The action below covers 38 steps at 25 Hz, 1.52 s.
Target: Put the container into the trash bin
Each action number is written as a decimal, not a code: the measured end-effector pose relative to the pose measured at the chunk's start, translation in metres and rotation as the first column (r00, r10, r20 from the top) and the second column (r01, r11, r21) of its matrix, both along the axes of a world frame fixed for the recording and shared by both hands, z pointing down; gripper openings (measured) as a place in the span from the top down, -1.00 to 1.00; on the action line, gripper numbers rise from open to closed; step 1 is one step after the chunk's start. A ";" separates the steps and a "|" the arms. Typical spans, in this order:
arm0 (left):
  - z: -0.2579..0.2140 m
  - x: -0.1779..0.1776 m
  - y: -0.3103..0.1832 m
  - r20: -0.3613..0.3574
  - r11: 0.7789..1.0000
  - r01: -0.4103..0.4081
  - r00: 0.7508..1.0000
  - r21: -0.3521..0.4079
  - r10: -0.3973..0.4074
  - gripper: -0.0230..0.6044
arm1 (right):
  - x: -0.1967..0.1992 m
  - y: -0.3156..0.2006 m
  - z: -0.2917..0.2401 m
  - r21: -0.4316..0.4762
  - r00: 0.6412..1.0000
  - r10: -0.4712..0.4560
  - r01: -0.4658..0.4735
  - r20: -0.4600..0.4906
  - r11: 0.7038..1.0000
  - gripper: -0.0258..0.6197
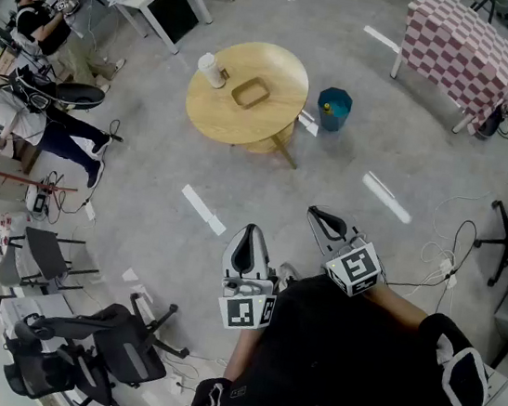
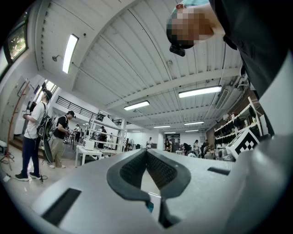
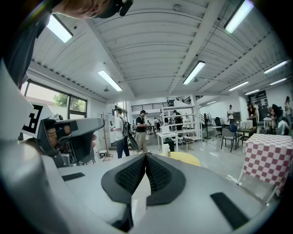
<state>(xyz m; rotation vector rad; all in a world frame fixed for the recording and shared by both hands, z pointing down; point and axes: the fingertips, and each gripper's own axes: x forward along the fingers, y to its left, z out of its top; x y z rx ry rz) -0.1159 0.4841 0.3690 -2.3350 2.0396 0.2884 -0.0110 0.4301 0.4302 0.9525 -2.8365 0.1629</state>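
**Both grippers closed and empty, container well ahead**

Your left gripper (image 1: 250,234) and your right gripper (image 1: 316,215) have their jaws together, with nothing between them. Well ahead of both stands the round light wooden table (image 1: 275,121). The white cylindrical container (image 1: 211,68) stands upright near its left edge, beside a shallow wooden tray (image 1: 251,92). The round blue trash bin (image 1: 334,108) stands on the floor just right of the table.

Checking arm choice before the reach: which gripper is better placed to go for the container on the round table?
Right, probably. Both are shut, empty and far from the table, but the right gripper faces the table and container; the left gripper has neither in its view.
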 end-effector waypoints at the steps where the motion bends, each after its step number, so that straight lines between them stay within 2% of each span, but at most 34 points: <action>1: 0.000 0.001 0.000 0.001 1.000 0.001 1.000 -0.001 -0.001 0.90 | 0.001 0.000 0.000 0.001 1.000 -0.003 0.003 0.005 1.000 0.84; 15: 0.001 0.047 -0.007 0.010 1.000 0.027 1.000 -0.014 -0.027 0.90 | 0.041 -0.005 0.000 0.002 0.998 -0.047 0.047 0.042 0.999 0.84; 23: 0.016 0.075 -0.021 0.024 0.997 0.050 0.999 -0.053 -0.049 0.90 | 0.065 -0.029 0.017 -0.002 0.996 -0.089 0.089 0.020 0.996 0.84; 31: 0.035 0.050 -0.086 -0.003 0.998 0.034 0.999 -0.053 -0.034 0.90 | 0.047 -0.080 0.037 -0.006 0.997 -0.079 0.079 -0.022 0.997 0.84; 38: 0.033 -0.005 -0.166 -0.024 0.999 0.027 0.999 -0.037 -0.028 0.90 | -0.006 -0.148 0.044 -0.011 0.993 -0.093 0.093 -0.077 0.996 0.84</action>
